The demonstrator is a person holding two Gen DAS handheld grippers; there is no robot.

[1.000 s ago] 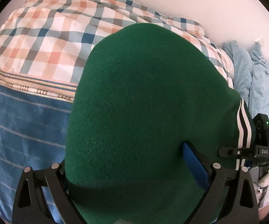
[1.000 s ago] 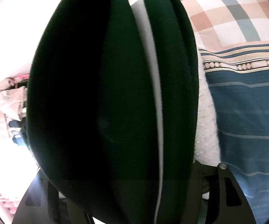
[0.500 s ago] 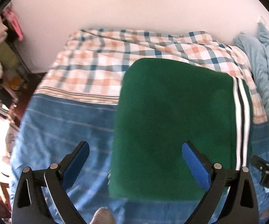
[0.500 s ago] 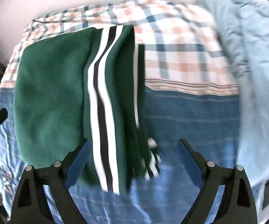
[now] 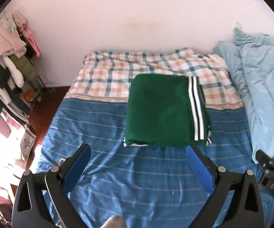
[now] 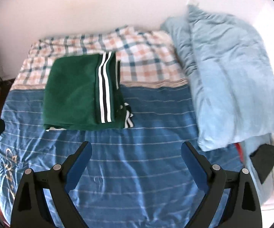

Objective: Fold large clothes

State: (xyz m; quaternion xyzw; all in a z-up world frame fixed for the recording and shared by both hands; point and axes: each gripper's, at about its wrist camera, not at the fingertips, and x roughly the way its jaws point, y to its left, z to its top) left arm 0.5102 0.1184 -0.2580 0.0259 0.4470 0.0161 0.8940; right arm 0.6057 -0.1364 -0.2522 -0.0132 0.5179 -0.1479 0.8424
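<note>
The left gripper [image 5: 138, 159] and right gripper [image 6: 136, 156] stand apart, empty. The folded green garment [image 5: 161, 112] risks unfolding: its loose striped edge [image 6: 127, 117] protrudes.

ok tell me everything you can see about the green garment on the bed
The green garment is a thick, fleecy-looking piece folded into a neat rectangle. A band of white and black stripes runs along its right side, with more striped edging poking out at the near right corner and a bit of white lining at the near left corner. It lies flat on the bed, straddling the blue striped and checked parts of the cover. Nothing grips it.
</note>
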